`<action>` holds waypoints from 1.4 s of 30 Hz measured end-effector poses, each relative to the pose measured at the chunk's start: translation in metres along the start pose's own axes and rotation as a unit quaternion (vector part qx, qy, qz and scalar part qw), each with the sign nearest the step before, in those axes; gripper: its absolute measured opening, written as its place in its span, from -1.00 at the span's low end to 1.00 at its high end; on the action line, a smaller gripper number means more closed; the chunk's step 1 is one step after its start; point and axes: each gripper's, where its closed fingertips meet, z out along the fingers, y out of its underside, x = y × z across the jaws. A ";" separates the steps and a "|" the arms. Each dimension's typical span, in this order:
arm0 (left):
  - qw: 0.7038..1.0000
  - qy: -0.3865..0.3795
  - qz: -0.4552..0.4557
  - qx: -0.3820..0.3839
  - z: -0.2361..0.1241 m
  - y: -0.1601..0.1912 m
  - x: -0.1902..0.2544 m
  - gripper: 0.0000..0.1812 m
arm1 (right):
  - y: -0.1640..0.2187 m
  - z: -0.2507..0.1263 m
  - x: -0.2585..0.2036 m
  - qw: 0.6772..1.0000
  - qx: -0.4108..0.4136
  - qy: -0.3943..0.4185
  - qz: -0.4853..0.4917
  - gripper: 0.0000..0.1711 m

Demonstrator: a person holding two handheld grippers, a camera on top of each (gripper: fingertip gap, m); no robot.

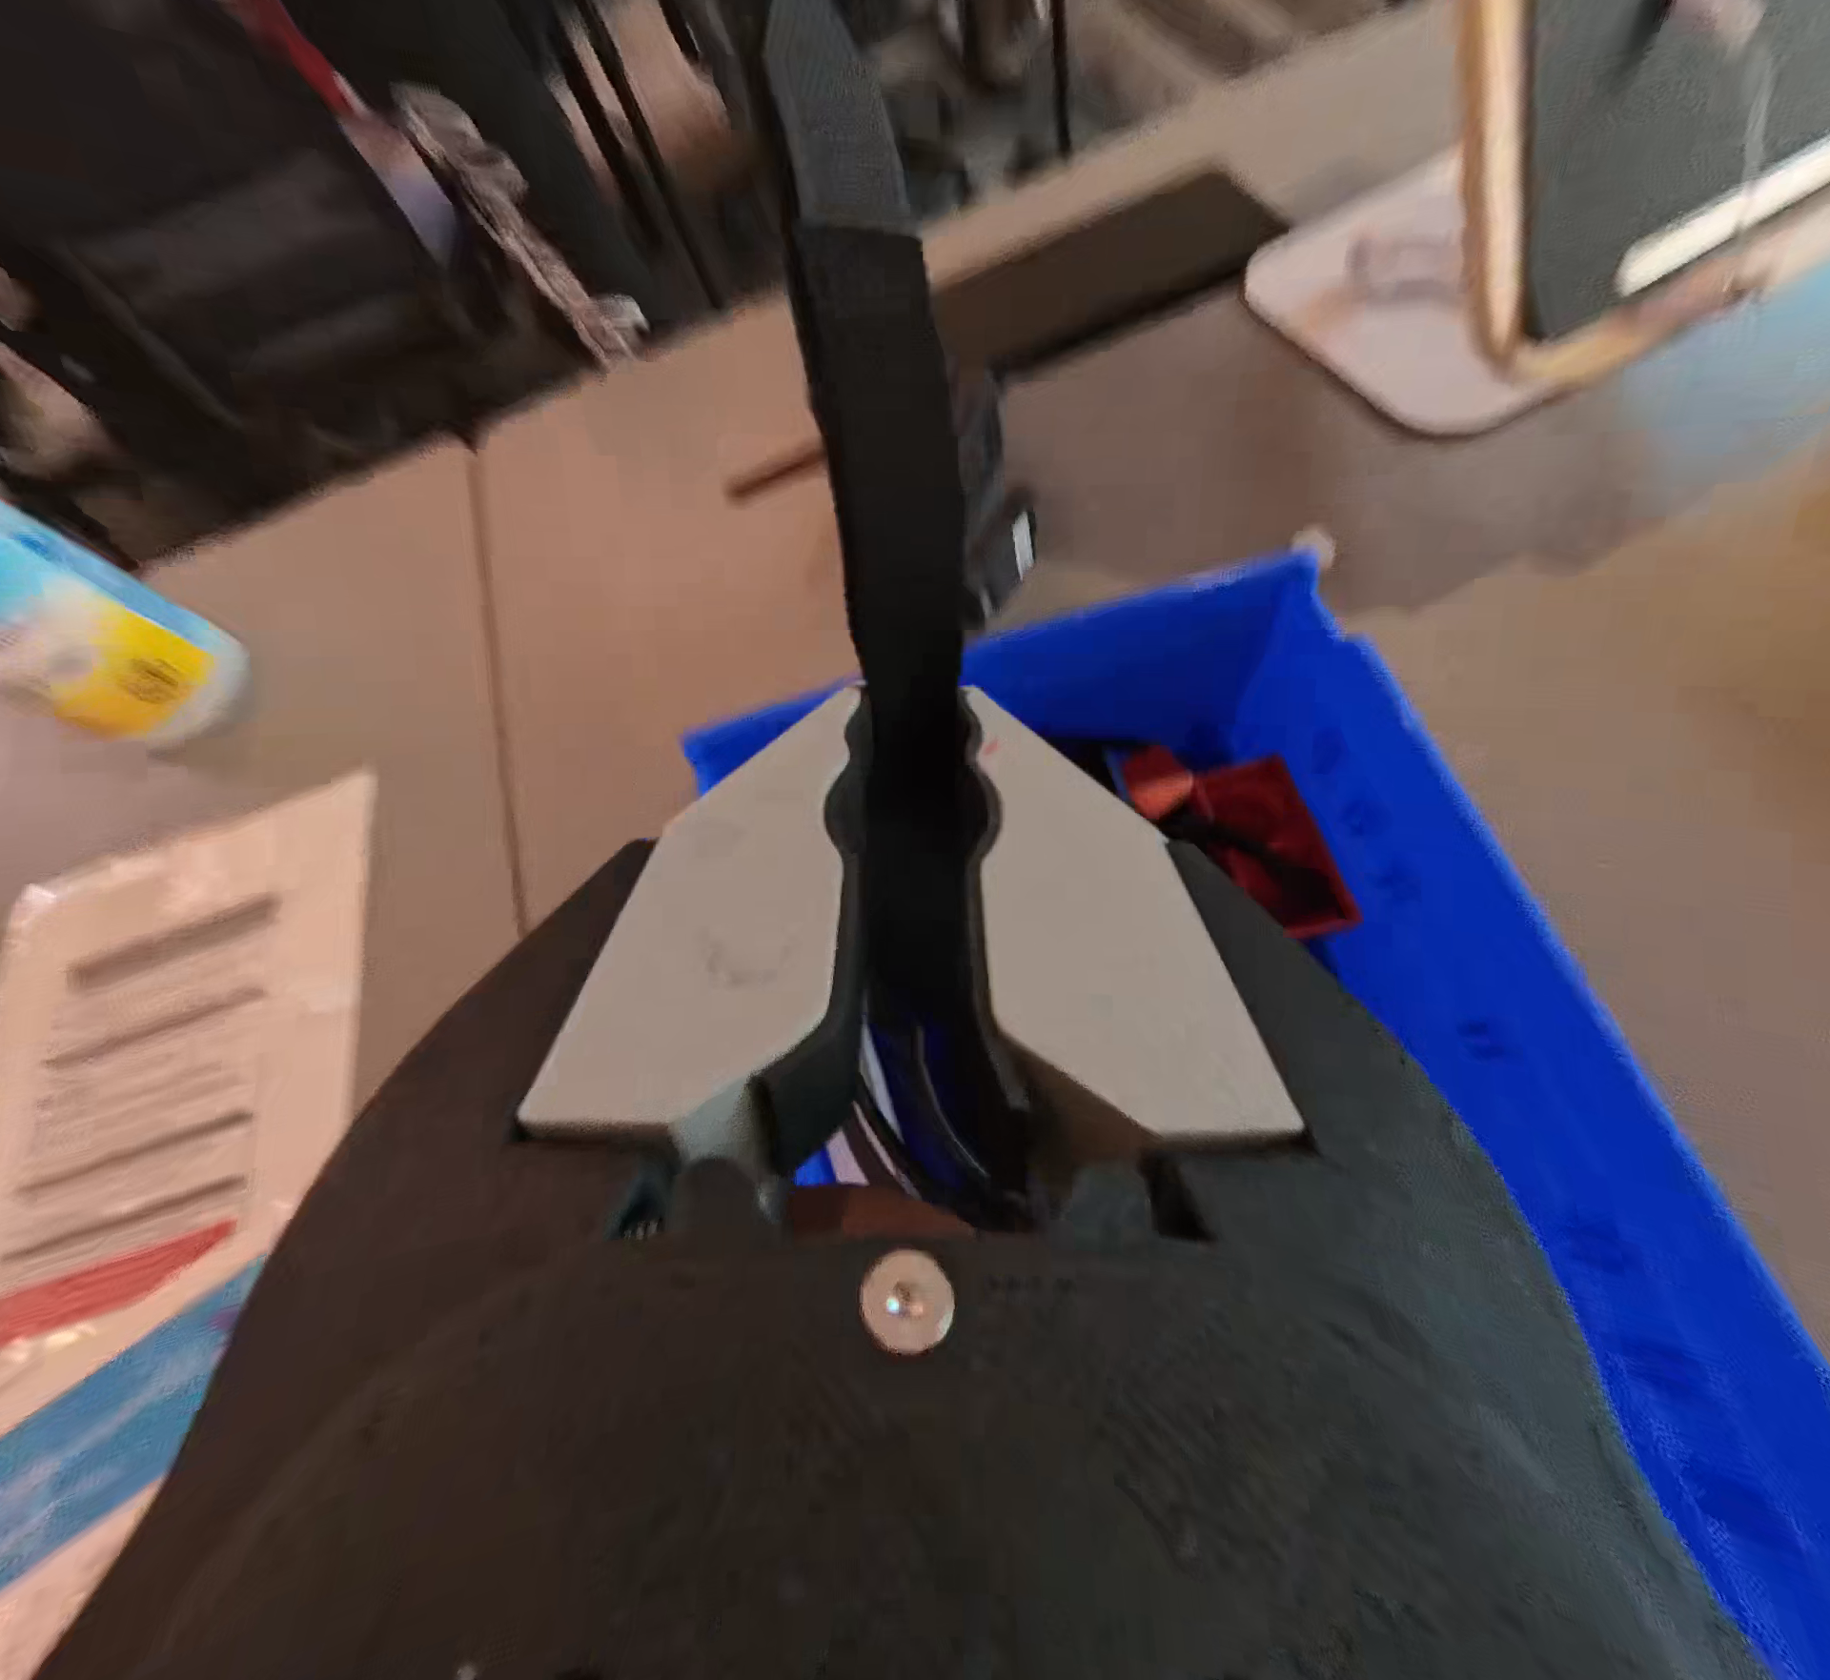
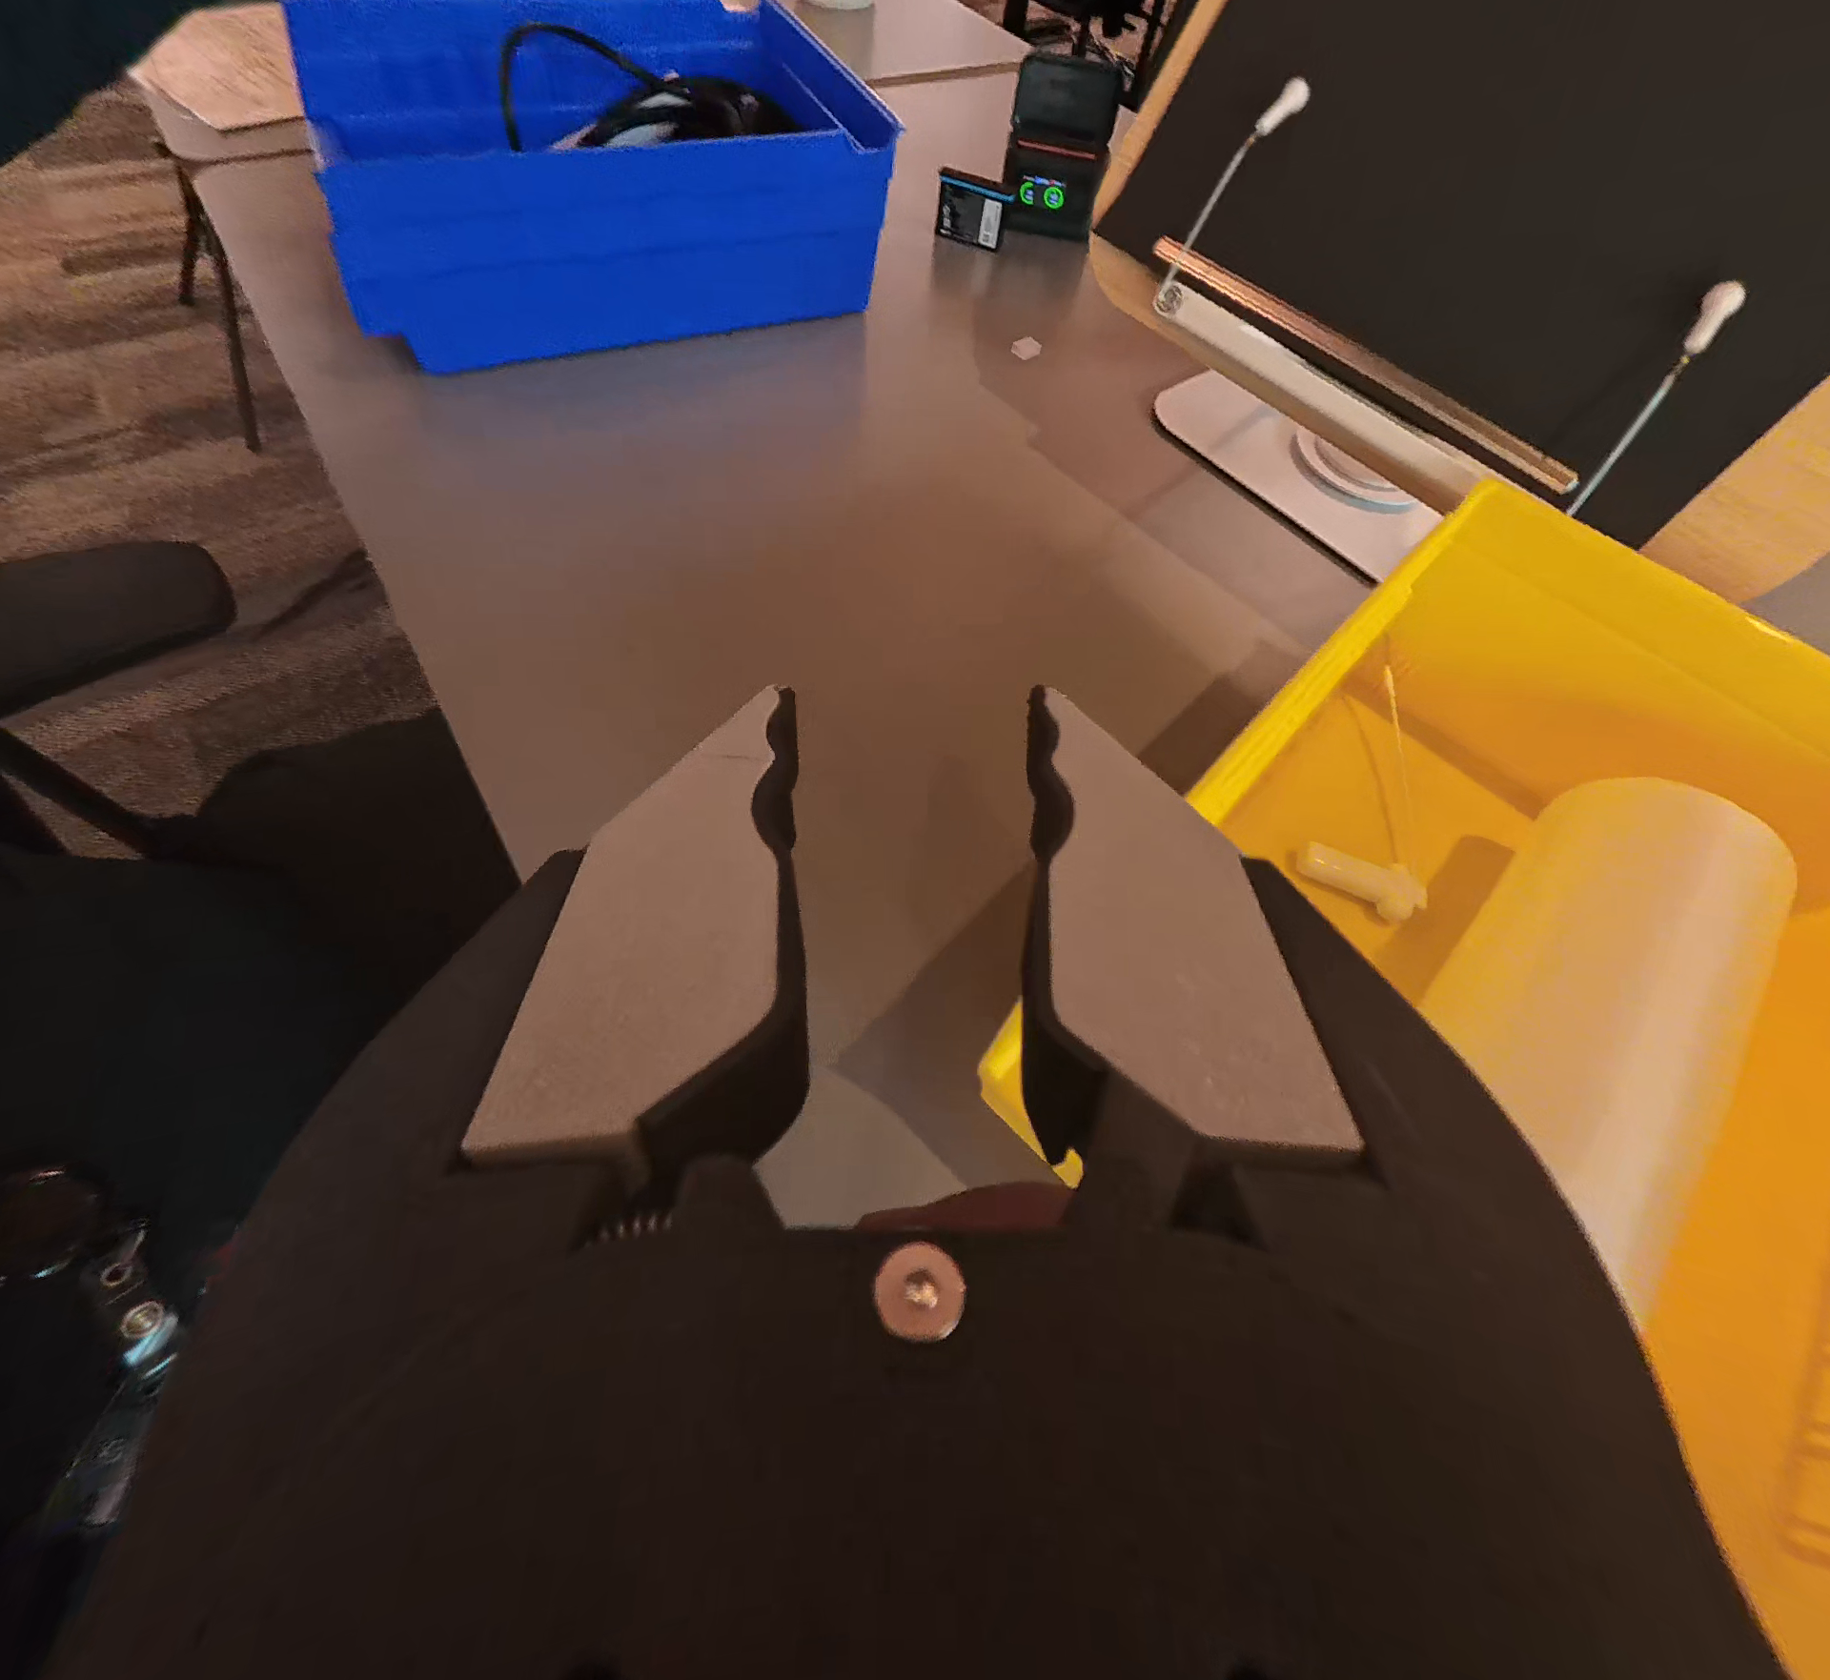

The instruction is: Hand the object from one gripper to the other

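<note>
In the left wrist view, the left gripper [image 1: 913, 722] has its jaws pinched on a black strap [image 1: 876, 405], which rises up past the fingertips above the blue bin [image 1: 1466, 840]; this view is blurred. In the right wrist view, the right gripper [image 2: 909, 712] hovers over the table [image 2: 693, 543] with jaws spread and empty, beside a yellow bin [image 2: 1317, 702]. The blue bin [image 2: 604, 246] sits well ahead, cables inside.

On your table [image 2: 792, 543] a blue bin [image 2: 604, 246] holds coiled black cables [image 2: 673, 110], a yellow bin [image 2: 1485, 642] nearer you holds a pale roll [image 2: 1624, 969], and a small black device [image 2: 1055, 147] stands beside a monitor base [image 2: 1277, 464].
</note>
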 end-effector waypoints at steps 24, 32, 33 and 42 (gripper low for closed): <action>0.888 0.362 0.102 0.266 -0.123 -0.040 0.437 -0.84 | -0.102 0.032 -0.085 0.950 0.183 -0.216 0.130 -0.59; 0.884 0.415 0.061 0.207 -0.126 -0.024 0.410 -0.33 | -0.077 0.040 -0.041 0.980 0.148 0.016 -0.132 -1.00; 0.883 0.422 0.053 0.202 -0.130 -0.024 0.404 -0.27 | -0.072 0.042 -0.033 0.973 0.123 0.070 -0.184 -1.00; 0.834 0.397 0.194 0.330 -0.173 -0.027 0.434 -0.77 | -0.052 0.054 -0.101 0.884 0.077 0.073 -0.456 -1.00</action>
